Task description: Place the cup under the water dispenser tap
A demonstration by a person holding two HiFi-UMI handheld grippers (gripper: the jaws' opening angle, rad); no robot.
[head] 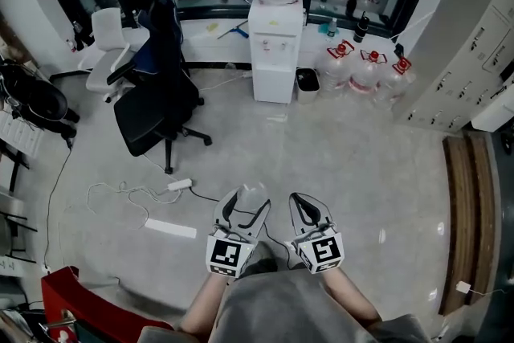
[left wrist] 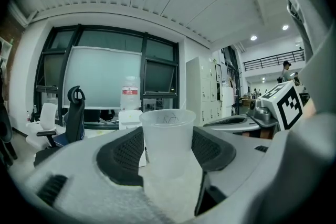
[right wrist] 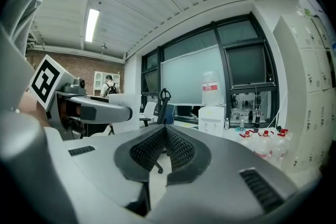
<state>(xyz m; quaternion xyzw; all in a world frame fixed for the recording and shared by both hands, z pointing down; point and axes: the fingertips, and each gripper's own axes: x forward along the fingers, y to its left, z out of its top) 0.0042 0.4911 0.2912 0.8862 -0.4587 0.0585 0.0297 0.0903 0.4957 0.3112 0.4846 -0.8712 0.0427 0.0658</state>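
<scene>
While the left gripper (head: 247, 209) clasps the clear cup (left wrist: 168, 134) upright, well short of the water dispenser (head: 273, 52), a level, straight carry toward it suits best; the right gripper (head: 309, 209) is clenched empty.

The head view looks from above, steeply down and forward over the floor. The left gripper (head: 247, 203) and the right gripper (head: 305, 203) are close under it at the bottom edge, and the water dispenser (head: 274, 44) stands well off near the top. Each gripper view sits low behind its own jaws, right up against them, and faces nearly level across the room toward that dispenser. All three views share the dispenser and the black office chair (head: 157, 104). Each gripper view also catches the other gripper at its inner side.
</scene>
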